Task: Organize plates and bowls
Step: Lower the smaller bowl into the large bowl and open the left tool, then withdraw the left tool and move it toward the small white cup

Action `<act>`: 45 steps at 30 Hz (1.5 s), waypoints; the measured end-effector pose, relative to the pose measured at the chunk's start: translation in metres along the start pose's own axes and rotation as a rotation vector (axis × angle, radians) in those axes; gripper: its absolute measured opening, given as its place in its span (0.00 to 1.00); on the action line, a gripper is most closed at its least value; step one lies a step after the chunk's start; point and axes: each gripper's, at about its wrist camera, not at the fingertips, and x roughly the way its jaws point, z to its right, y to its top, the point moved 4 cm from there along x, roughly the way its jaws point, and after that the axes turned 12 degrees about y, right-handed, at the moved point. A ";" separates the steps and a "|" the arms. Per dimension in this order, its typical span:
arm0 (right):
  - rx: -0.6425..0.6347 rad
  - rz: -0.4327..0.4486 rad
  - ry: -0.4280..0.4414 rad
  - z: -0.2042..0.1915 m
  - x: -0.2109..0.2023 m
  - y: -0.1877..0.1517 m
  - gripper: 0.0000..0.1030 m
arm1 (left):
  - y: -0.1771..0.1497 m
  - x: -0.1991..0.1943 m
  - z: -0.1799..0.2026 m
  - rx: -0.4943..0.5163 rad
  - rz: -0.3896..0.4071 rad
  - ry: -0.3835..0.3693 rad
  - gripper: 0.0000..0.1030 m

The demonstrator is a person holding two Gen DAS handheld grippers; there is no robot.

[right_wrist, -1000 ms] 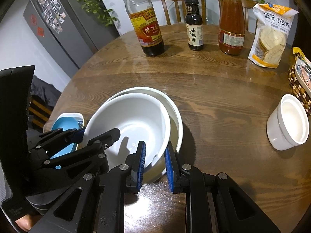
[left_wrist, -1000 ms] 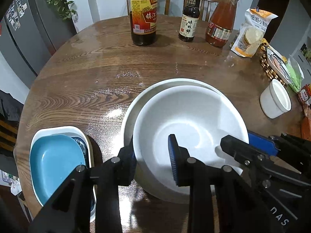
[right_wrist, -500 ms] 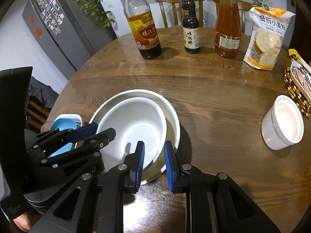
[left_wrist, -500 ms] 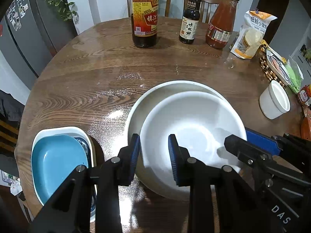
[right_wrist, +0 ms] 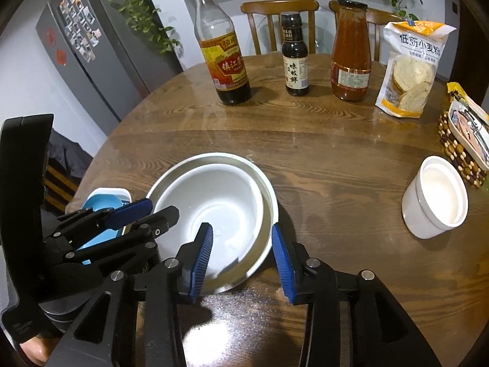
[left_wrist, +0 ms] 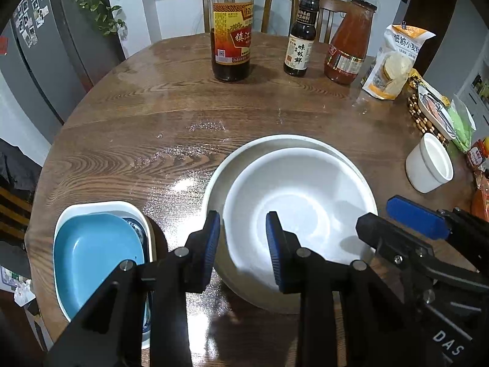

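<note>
Two nested white bowls [left_wrist: 293,202], smaller inside larger.

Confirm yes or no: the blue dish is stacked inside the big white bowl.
No. The blue dish sits in a separate white tray, left of the nested white bowls.

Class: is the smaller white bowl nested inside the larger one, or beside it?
Nested: the smaller white bowl sits inside the larger bowl, whose rim rings it.
</note>
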 end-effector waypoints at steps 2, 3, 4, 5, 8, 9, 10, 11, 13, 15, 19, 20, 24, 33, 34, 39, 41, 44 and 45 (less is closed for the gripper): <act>0.001 0.004 0.000 0.000 -0.001 0.000 0.40 | 0.000 -0.002 0.000 -0.001 0.003 -0.002 0.29; 0.001 0.006 0.000 -0.001 -0.002 0.000 0.41 | 0.001 -0.002 0.000 -0.002 0.004 -0.003 0.30; 0.002 0.009 0.001 -0.001 -0.003 0.000 0.41 | 0.001 -0.003 0.000 -0.002 0.006 -0.003 0.31; 0.004 0.013 -0.001 -0.001 -0.005 0.000 0.41 | 0.001 -0.004 -0.001 -0.002 0.008 -0.004 0.33; 0.011 0.024 0.001 0.001 -0.010 0.000 0.42 | 0.001 -0.007 -0.001 -0.005 0.015 -0.004 0.43; 0.014 0.027 0.001 0.001 -0.011 0.000 0.42 | 0.001 -0.009 -0.001 -0.005 0.020 -0.002 0.45; 0.018 0.031 0.001 0.002 -0.014 -0.001 0.42 | 0.001 -0.010 -0.001 -0.004 0.024 -0.002 0.49; 0.022 0.035 0.002 0.003 -0.015 -0.002 0.42 | 0.001 -0.011 -0.001 -0.003 0.026 -0.001 0.51; 0.033 0.044 0.005 0.004 -0.020 -0.003 0.42 | 0.000 -0.015 -0.001 -0.002 0.033 0.002 0.58; 0.043 0.055 0.005 0.007 -0.025 -0.005 0.42 | 0.000 -0.019 0.000 -0.001 0.040 0.007 0.62; 0.072 0.089 0.005 0.015 -0.039 -0.010 0.42 | -0.001 -0.028 -0.001 -0.010 0.054 0.018 0.80; 0.080 0.094 0.004 0.017 -0.042 -0.011 0.42 | -0.002 -0.030 -0.001 -0.011 0.056 0.021 0.80; 0.103 0.124 -0.006 0.025 -0.057 -0.019 0.71 | -0.007 -0.038 -0.001 -0.008 0.059 0.035 0.83; 0.125 0.160 -0.004 0.038 -0.086 -0.036 0.71 | -0.023 -0.058 0.013 0.009 0.068 0.050 0.83; 0.127 0.164 -0.003 0.040 -0.090 -0.039 0.71 | -0.024 -0.060 0.016 0.013 0.070 0.050 0.83; 0.124 0.173 -0.010 0.046 -0.106 -0.047 0.71 | -0.028 -0.073 0.032 0.033 0.090 0.043 0.83; 0.127 0.181 -0.012 0.051 -0.114 -0.051 0.71 | -0.030 -0.080 0.040 0.045 0.102 0.038 0.83; 0.133 0.189 -0.013 0.059 -0.125 -0.057 0.71 | -0.032 -0.089 0.052 0.056 0.114 0.034 0.83; 0.134 0.192 -0.015 0.062 -0.129 -0.059 0.71 | -0.033 -0.092 0.057 0.061 0.119 0.032 0.83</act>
